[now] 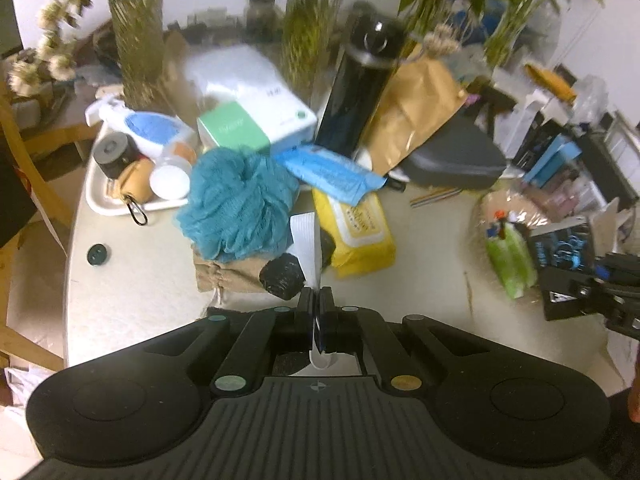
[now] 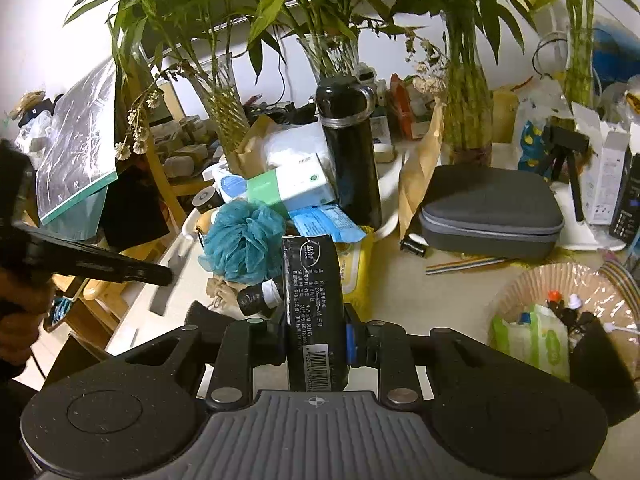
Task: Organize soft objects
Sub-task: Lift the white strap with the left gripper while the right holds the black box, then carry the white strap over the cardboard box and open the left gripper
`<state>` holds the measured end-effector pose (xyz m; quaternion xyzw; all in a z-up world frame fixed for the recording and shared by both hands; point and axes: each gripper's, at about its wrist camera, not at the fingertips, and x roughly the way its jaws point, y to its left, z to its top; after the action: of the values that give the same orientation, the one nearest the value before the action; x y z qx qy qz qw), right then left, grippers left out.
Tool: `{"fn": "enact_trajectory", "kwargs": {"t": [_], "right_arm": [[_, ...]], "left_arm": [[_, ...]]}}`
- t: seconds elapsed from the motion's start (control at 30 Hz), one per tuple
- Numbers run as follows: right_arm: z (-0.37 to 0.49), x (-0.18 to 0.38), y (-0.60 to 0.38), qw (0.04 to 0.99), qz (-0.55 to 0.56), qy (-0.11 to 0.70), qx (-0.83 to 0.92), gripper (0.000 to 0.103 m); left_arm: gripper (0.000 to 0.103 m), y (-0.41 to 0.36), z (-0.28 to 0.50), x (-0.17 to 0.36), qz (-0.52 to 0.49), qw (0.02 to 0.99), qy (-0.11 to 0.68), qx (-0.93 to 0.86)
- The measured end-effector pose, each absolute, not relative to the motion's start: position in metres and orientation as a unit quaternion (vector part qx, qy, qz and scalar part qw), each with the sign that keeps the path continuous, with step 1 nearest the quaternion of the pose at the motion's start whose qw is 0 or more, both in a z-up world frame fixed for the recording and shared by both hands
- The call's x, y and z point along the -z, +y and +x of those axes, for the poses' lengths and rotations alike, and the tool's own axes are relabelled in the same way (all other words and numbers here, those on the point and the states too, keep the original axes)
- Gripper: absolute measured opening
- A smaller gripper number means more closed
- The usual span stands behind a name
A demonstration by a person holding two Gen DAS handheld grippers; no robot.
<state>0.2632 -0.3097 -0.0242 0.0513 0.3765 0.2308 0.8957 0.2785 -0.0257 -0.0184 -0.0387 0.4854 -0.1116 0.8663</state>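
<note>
My left gripper is shut on a flat white strip that sticks out ahead of its jaws, above a black roll and a beige drawstring pouch. Behind them sit a teal mesh pouf, a yellow wipes pack and a blue pack. My right gripper is shut on a black tissue pack, held upright over the table in front of the pouf. The left gripper shows at the left of the right wrist view, raised off the table.
A paper-lined basket with a green wipes pack stands at the right. A black flask, a grey zip case, glass vases of bamboo, a white box and a white tray crowd the back.
</note>
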Motion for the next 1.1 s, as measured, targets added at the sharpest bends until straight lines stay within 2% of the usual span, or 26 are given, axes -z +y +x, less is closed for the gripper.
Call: {"fn": "enact_trajectory", "kwargs": {"t": [0.73,1.1], "right_arm": [[0.184,-0.023,-0.273,0.884,-0.001,0.363,-0.293,0.028],[0.158,-0.024,-0.27,0.878,-0.004,0.368,-0.305,0.028]], "left_arm": [[0.003,0.003,0.165,-0.044,-0.027,0.9,0.411,0.145],[0.003,0.004,0.122,-0.044,-0.029,0.89,0.415,0.187]]}}
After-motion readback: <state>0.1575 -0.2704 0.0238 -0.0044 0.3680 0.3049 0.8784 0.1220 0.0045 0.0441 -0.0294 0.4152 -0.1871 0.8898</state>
